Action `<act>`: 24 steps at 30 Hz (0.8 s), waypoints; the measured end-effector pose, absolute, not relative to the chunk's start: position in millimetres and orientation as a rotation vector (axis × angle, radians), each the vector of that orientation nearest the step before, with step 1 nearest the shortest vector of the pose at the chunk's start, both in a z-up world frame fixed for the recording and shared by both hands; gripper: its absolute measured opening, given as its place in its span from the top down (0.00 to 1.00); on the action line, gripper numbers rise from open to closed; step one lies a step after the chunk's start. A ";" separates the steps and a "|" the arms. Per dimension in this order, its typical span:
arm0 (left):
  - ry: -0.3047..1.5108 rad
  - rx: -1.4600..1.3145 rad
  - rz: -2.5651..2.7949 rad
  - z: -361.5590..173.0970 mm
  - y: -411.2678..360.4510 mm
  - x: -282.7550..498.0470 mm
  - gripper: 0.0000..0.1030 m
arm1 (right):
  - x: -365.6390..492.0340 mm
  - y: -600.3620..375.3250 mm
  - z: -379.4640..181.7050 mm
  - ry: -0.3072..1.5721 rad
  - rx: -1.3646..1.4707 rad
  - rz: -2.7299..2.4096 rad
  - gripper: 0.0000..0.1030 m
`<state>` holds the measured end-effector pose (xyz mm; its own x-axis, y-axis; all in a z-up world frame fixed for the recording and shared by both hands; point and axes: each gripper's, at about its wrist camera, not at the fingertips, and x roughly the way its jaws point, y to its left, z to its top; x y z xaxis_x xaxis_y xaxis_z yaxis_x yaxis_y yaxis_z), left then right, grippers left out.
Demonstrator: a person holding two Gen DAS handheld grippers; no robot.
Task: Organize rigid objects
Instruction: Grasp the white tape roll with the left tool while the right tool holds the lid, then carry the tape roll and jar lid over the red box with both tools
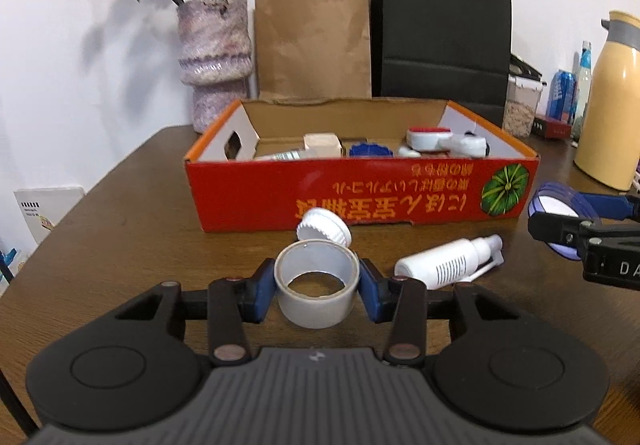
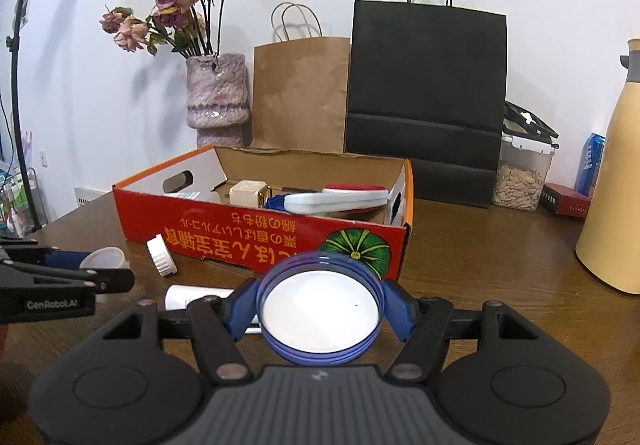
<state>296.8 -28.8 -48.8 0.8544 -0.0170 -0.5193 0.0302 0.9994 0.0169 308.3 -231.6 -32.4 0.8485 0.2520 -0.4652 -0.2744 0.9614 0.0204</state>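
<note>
My left gripper [image 1: 316, 287] is shut on a grey tape roll [image 1: 316, 285], held just above the brown table in front of the red cardboard box [image 1: 360, 189]. My right gripper [image 2: 320, 305] is shut on a blue-rimmed round lid [image 2: 320, 309] with a white inside, near the box's right front corner; the lid also shows in the left wrist view [image 1: 560, 209]. A white ribbed cap [image 1: 324, 227] leans on the box front. A white spray bottle [image 1: 448, 259] lies on the table. The box holds a cream block [image 1: 322, 145], a blue lid [image 1: 370, 150] and white items [image 1: 444, 141].
A purple vase [image 1: 216, 57] with dried roses, a brown paper bag [image 1: 314, 41] and a black paper bag [image 1: 442, 33] stand behind the box against the wall. A yellow thermos [image 1: 612, 105], a food container [image 2: 520, 173] and cans stand at the right.
</note>
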 end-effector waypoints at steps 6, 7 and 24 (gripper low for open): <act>0.510 0.019 -0.012 -37.7 -27.9 290.6 0.57 | 305.6 -230.8 -27.9 0.463 -0.042 0.280 0.37; 0.505 0.016 -0.011 -36.1 -27.7 289.9 0.57 | 305.1 -230.0 -27.2 0.460 -0.044 0.280 0.37; 0.407 -0.013 -0.005 3.3 -32.0 299.9 0.57 | 301.9 -216.7 -2.4 0.363 -0.062 0.260 0.37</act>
